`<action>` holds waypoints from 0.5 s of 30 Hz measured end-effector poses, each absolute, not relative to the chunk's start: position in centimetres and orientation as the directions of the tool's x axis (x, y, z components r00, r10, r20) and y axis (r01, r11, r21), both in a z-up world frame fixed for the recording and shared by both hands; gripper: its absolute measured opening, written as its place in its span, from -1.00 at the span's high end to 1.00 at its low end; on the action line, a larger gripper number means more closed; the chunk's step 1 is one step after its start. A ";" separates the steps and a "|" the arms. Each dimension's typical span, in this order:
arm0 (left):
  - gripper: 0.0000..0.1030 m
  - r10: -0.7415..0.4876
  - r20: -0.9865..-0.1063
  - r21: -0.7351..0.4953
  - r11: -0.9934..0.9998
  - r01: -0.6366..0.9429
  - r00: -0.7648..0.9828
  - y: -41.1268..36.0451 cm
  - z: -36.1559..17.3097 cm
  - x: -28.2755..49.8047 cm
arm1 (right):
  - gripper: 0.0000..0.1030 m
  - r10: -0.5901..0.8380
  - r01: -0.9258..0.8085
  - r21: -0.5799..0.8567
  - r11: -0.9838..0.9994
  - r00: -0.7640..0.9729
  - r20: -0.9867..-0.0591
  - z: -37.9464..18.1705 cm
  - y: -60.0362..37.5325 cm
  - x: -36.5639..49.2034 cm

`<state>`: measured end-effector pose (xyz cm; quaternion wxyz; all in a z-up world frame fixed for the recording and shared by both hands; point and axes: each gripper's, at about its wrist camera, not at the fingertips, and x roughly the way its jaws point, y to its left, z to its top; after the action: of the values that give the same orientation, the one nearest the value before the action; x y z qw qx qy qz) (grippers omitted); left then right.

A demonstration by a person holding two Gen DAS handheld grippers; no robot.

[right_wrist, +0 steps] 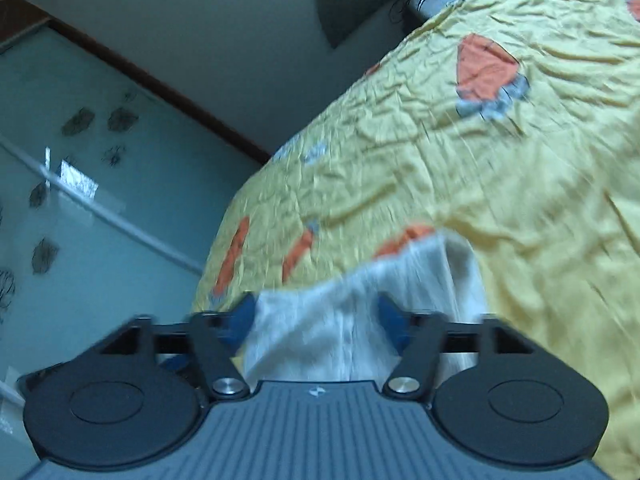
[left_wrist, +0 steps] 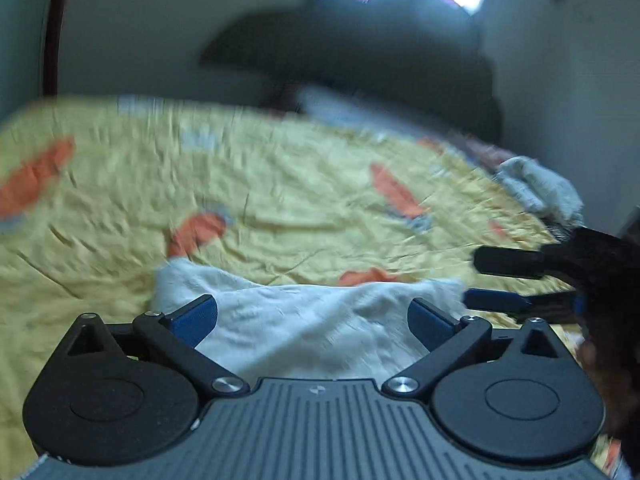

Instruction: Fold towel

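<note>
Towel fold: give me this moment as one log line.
white towel on yellow bedspread | left gripper open, astride towel | right gripper open, astride towel | both views blurred

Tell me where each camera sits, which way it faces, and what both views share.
Left wrist: on the left tool, looking level across the bed at a dark headboard; its open fingers straddle the towel, and the right tool shows at the right.
Right wrist: on the right tool, tilted, facing bed and wall; its fingers flank the towel.
Shared: towel, bed.
</note>
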<state>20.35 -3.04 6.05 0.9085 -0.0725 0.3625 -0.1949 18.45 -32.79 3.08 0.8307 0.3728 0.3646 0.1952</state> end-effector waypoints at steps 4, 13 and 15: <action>-0.97 -0.342 -0.736 -0.245 0.939 0.240 0.584 -3.8 1.7 26.1 | -0.39 0.579 0.038 0.750 0.661 0.609 -0.542 0.2 -32.7 21.2; -1.00 -0.315 -0.648 -0.175 0.948 0.267 0.693 -4.2 -0.5 26.1 | -0.20 0.595 0.067 0.801 0.595 0.633 -0.495 -2.4 -34.2 20.2; -0.81 -0.299 -0.641 -0.184 0.954 0.236 0.707 -3.7 0.4 25.4 | -0.22 0.574 0.081 0.789 0.609 0.641 -0.509 -1.3 -34.5 18.9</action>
<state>25.38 -3.68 0.37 0.9227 -0.0443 0.3544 -0.1450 18.89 -34.45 -1.28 0.8052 0.4151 0.3950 0.1530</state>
